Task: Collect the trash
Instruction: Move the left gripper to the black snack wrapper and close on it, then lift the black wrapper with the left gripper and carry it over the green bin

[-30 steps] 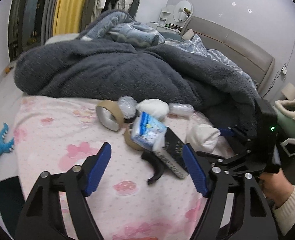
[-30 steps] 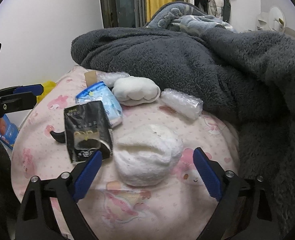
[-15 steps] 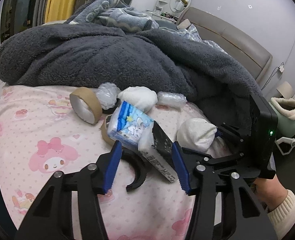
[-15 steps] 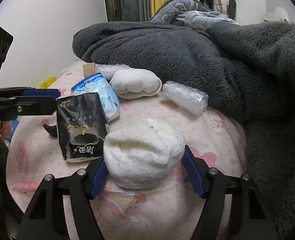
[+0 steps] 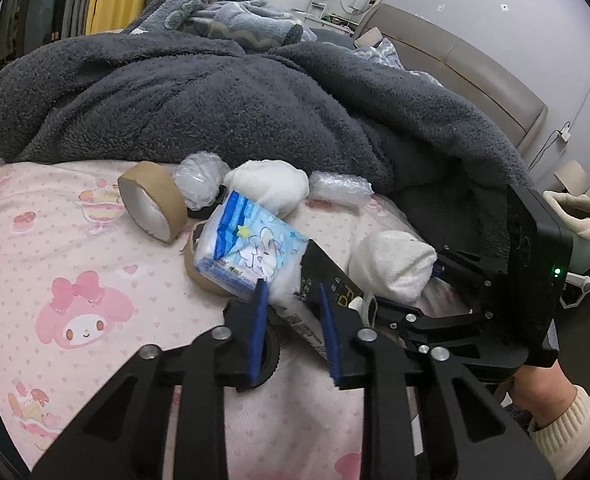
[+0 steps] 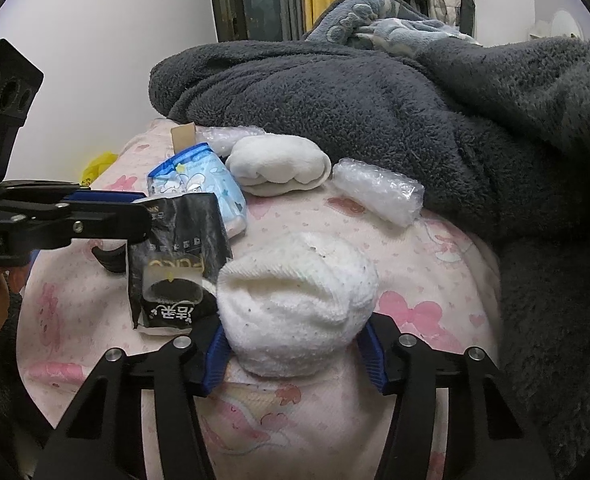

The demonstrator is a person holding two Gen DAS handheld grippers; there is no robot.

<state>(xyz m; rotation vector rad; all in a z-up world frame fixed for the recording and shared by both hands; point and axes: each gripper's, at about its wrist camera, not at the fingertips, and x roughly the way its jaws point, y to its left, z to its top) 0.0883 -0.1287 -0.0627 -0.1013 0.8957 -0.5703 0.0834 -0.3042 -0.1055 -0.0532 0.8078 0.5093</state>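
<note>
A black tissue packet (image 5: 329, 276) lies tilted on the pink sheet against a blue cartoon tissue pack (image 5: 251, 248). My left gripper (image 5: 293, 320) is closing its jaws, and the blue pads press on the packet's near edge and some white tissue. From the right wrist view the left gripper (image 6: 143, 212) comes in from the left onto the black packet's (image 6: 175, 264) top corner. My right gripper (image 6: 293, 354) is closing too, with its pads squeezing both sides of a white rolled sock (image 6: 295, 304). That white rolled sock (image 5: 391, 264) also shows beside the packet in the left wrist view.
A cardboard tape roll (image 5: 153, 200), two bubble-wrap wads (image 5: 201, 178) (image 5: 339, 186) and a second white sock roll (image 5: 271, 186) lie behind. A dark grey fleece blanket (image 5: 215, 100) is heaped beyond. A black curved piece (image 6: 109, 258) lies left. A person's hand (image 5: 543, 392) holds the right gripper.
Both grippers' jaws have narrowed from wide apart. The left gripper moved forward and down onto the black packet. The right gripper stayed put and closed onto the white sock.
</note>
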